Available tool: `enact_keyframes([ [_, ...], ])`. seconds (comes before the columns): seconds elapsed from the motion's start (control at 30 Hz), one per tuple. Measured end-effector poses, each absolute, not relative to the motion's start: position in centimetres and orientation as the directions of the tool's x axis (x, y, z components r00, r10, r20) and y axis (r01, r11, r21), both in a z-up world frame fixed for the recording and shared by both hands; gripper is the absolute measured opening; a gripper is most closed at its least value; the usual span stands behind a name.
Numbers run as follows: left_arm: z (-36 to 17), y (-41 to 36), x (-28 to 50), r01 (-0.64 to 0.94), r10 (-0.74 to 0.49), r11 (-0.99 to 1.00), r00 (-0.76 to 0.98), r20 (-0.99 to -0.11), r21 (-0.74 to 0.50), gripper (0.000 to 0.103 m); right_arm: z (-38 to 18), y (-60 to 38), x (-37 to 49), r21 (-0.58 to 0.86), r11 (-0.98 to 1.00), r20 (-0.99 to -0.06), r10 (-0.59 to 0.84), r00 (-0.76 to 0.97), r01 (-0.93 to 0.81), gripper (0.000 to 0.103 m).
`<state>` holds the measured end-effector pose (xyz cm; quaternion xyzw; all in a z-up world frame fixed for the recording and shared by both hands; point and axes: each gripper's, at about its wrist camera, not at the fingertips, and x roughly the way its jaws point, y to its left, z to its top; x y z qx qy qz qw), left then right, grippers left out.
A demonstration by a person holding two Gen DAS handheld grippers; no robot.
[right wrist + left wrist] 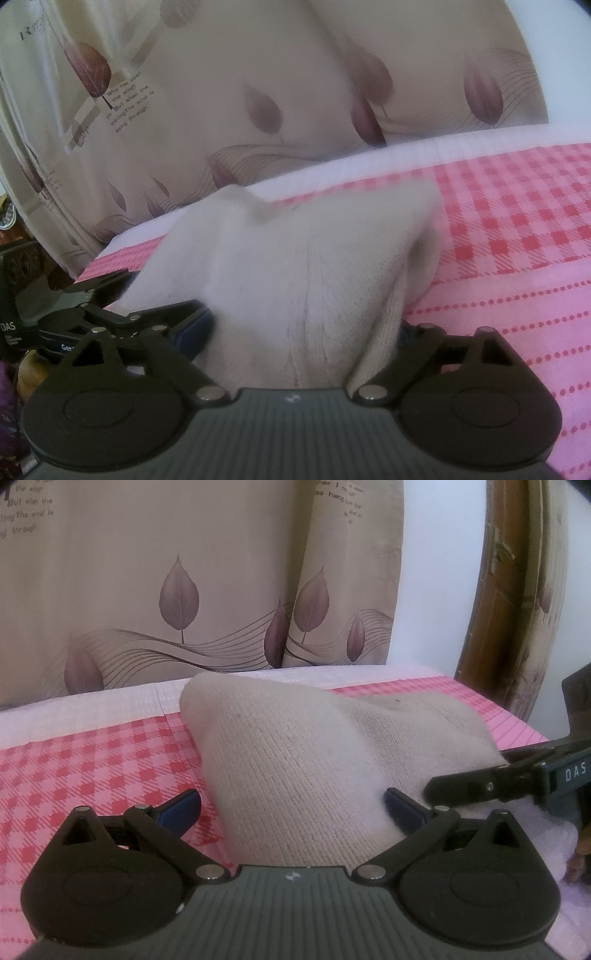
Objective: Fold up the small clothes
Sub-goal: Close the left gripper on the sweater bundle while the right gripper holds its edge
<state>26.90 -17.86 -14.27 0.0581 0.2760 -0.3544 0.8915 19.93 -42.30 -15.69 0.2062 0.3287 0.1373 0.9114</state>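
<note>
Cream knit garment point(295, 753) bunched between wide-set left tongs point(291, 808), pink checked cloth point(92, 760) beneath

In the right wrist view the cream knit garment point(295, 280) is smeared with blur, so its folds cannot be told, and it hides the right claw's point(306, 332) right pad. The left claw's point(291, 805) near end covers the garment's lower edge. The printed words on the curtain point(110, 572) are cut off at the frame's edge and too small to read whole.
</note>
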Motion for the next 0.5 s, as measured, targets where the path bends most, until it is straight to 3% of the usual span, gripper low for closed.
enact_keyframes([
  [0.5,-14.3,-17.9,26.8,0.665,-0.6,0.741,0.597,-0.533,-0.088,0.103,-16.1,-43.9,19.8,0.57,0.815,-0.51,0.447,0.734,-0.1,0.094],
])
